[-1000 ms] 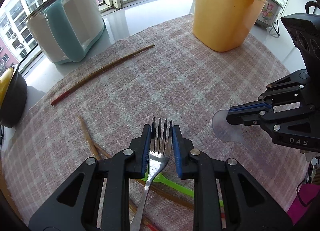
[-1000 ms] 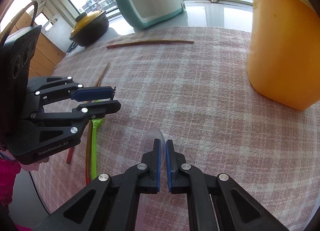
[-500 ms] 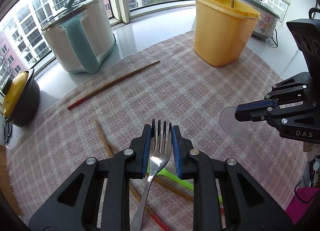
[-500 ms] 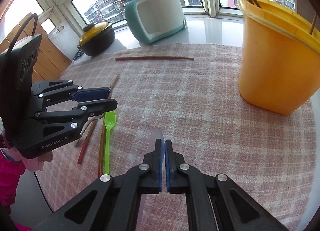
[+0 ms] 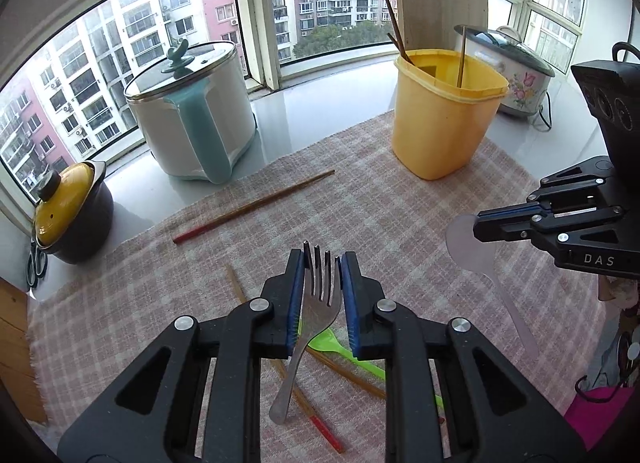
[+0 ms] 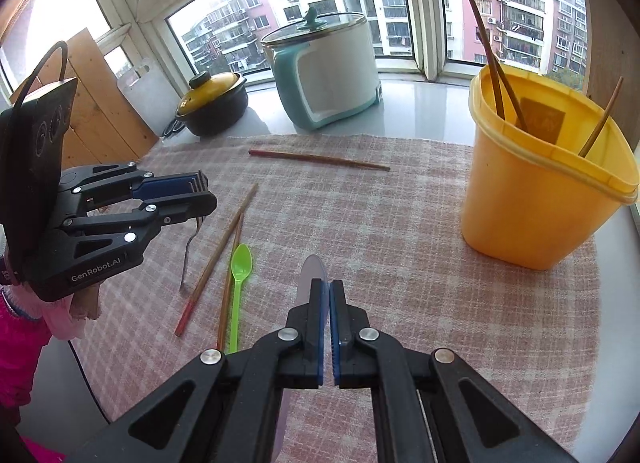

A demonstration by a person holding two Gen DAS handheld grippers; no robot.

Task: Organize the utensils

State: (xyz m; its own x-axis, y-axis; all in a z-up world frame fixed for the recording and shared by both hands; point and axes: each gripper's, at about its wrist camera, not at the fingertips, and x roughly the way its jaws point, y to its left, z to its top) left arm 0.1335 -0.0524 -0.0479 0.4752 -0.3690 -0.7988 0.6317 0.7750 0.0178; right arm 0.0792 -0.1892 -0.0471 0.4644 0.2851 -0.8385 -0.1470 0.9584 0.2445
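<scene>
Yellow bin holds three upright wooden chopsticks.

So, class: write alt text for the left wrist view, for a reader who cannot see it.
The left gripper holds a metal fork, tines forward, above a pink checked cloth strewn with chopsticks and a green spoon. At right, the right gripper holds a translucent spoon; a yellow bin stands beyond.

Chopsticks in bucket on cloth
</scene>
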